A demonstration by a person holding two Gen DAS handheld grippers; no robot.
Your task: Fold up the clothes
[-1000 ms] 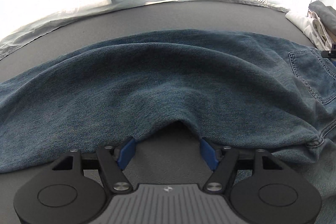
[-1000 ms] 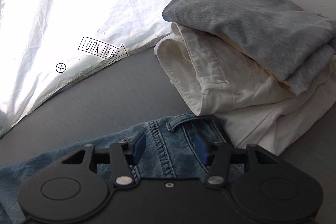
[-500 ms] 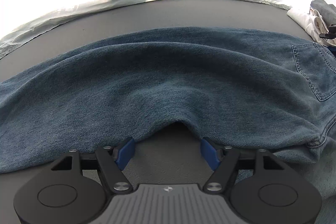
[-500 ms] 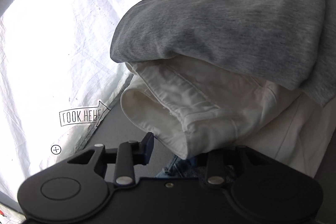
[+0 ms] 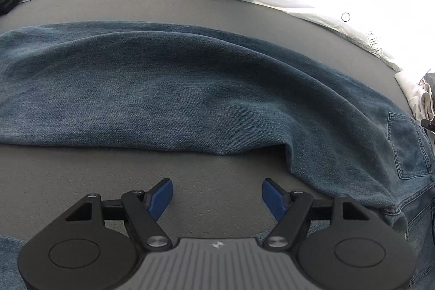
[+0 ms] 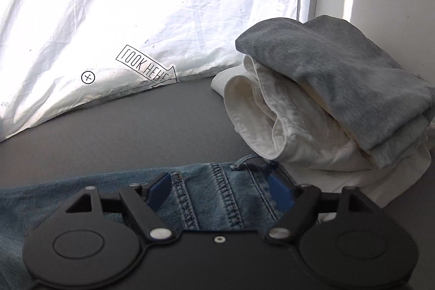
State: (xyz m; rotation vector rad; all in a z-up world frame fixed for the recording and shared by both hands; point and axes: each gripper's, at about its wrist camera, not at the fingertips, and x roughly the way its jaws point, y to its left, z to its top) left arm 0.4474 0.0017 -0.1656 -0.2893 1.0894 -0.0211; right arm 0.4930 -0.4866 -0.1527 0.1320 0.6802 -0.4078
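Since a second ago the left gripper has backed off the jeans: its blue fingers were at the near denim edge, now bare grey table shows between them. Jaws spread wide, holding nothing. Right gripper swung up toward the folded pile half a second ago and is back low over the waistband; also spread, nothing clamped, denim seams lying between the fingers.

Jeans lie flat-ish on the table, long axis running left to right across the left wrist view, legs off to the left, back pocket and waist at right. Near edge lies just ahead of the left gripper, with a raised wrinkle ahead-right. Right gripper is the one at the waist end.

Room: open table in front of and behind the jeans. Right end is tight; stack of white cloth and grey cloth sits just beside the waistband. White printed sheet borders the far side.

Whether a lengthwise fold is already in, cannot tell.
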